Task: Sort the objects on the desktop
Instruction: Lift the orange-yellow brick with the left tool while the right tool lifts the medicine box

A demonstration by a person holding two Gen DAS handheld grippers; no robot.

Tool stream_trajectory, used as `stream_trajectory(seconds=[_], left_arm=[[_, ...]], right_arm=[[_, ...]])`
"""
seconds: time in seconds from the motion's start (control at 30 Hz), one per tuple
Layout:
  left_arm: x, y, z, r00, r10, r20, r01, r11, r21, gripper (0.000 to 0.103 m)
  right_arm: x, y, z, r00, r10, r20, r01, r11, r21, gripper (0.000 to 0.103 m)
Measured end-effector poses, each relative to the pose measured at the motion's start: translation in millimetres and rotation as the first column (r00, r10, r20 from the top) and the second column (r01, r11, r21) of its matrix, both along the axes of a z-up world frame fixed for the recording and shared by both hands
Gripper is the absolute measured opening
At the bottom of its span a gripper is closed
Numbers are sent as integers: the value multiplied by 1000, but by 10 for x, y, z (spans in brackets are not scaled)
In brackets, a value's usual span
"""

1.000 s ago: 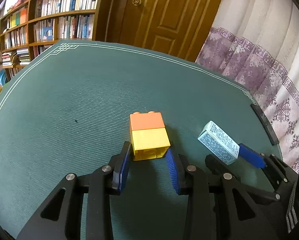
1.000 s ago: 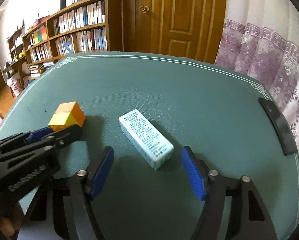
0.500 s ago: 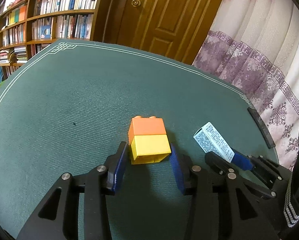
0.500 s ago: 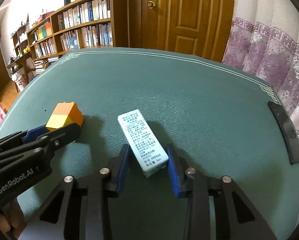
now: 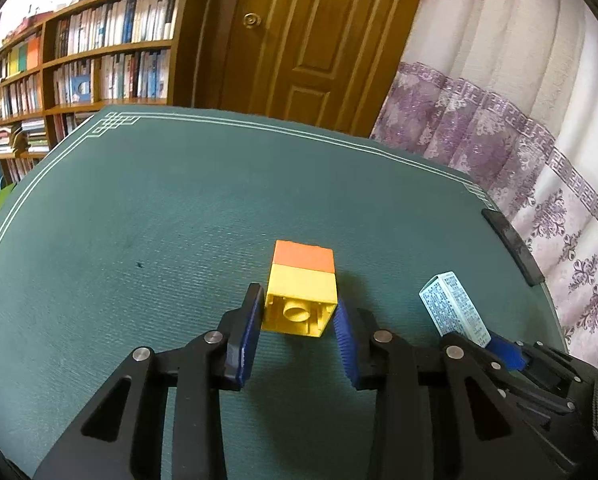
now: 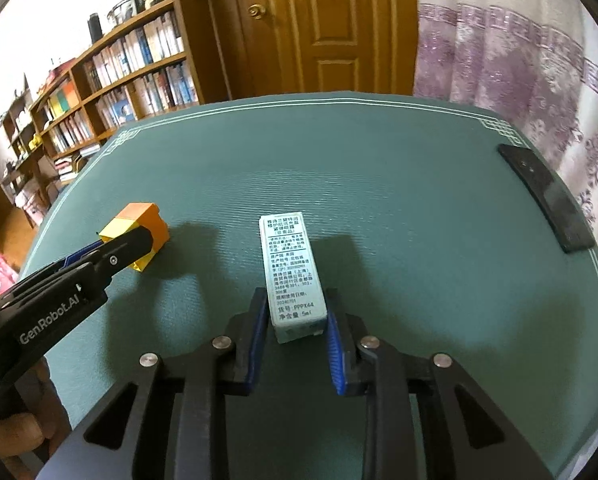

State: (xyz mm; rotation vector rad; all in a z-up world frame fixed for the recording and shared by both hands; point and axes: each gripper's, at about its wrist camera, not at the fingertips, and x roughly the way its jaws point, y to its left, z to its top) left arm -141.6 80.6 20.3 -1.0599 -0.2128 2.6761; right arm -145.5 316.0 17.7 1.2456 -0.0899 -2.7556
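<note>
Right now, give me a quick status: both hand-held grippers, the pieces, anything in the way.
Left hand-held gripper closing on yellow-orange block. Right hand-held gripper closing on small printed box. Black slab at table edge, clear of both.

On the tabletop (image 5: pixel 179 220): one block stack (image 5: pixel 301 286), two bricks, orange on yellow. One small printed box (image 6: pixel 289 272), right of the stack. One flat black slab (image 6: pixel 547 196), beyond the box at the right edge. Two hand-held grippers.

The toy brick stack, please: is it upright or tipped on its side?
Tipped: the toy brick stack shows its hollow yellow underside sideways, toward the camera.
</note>
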Motion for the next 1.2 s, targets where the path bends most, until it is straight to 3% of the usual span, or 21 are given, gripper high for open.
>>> stream_trajectory(seconds=[0.4,1.2], left_arm=[[266,306,263,990,-125,-69,126,992,8,37],[662,592,599,962,-218,-164,220,975,-7,37]], right_arm=[[473,185,330,995,-65,-74,64,998,-21,30],[1274,616,568,970,-200,-136,198,980,-28,27]])
